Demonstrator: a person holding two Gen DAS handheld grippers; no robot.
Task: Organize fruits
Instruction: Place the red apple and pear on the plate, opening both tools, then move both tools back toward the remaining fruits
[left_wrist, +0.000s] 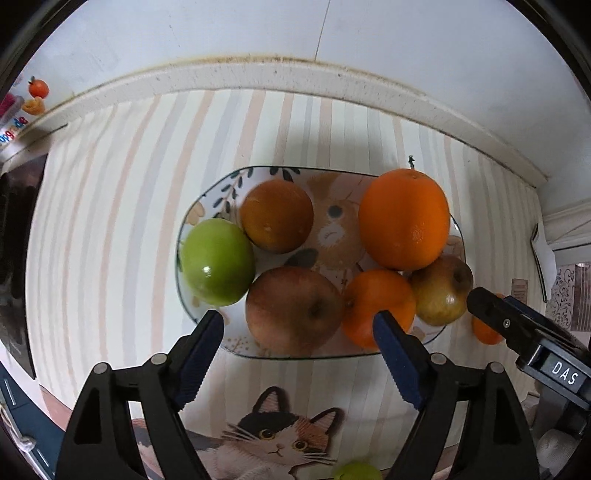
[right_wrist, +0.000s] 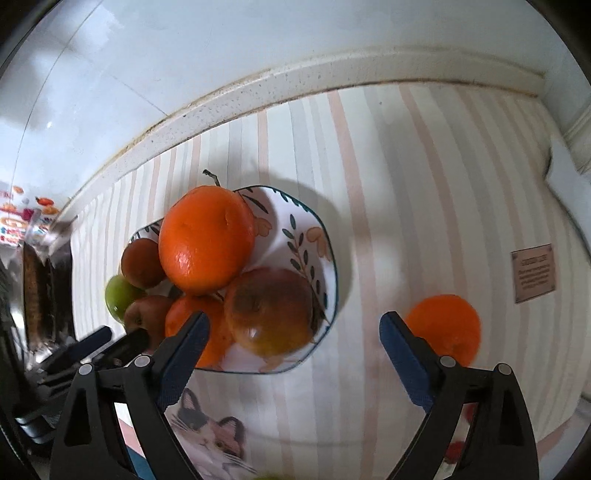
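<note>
6 fruits are gathered on the plate (left_wrist: 192, 218); 1 orange (right_wrist: 443, 328) is left on the bench (right_wrist: 406, 184), just beside the plate. Both the left tongs (left_wrist: 299, 325) and right tongs (right_wrist: 295, 325) are spread, nothing held (collecting step). Next, the right tongs would be moved over that orange and closed.

The plate (left_wrist: 207, 206) is white with a thin dark rim, dark green leaf sprigs, peach flowers and a tan animal face at its centre. On it, at 9 o'clock, sits a glossy green apple (left_wrist: 217, 261); at 11 a dull orange (left_wrist: 276, 216); at 2 a bright orange (left_wrist: 404, 218); at 6 a reddish-brown apple (left_wrist: 293, 310); at 5 a small orange (left_wrist: 380, 302) and a yellow-brown apple (left_wrist: 441, 290). The tablecloth (left_wrist: 110, 221) is cream with pale pink and grey stripes and a calico cat print (left_wrist: 280, 435). A loose orange (right_wrist: 443, 326) lies on the stripes. Both grippers are black with blue pads (left_wrist: 201, 354).
</note>
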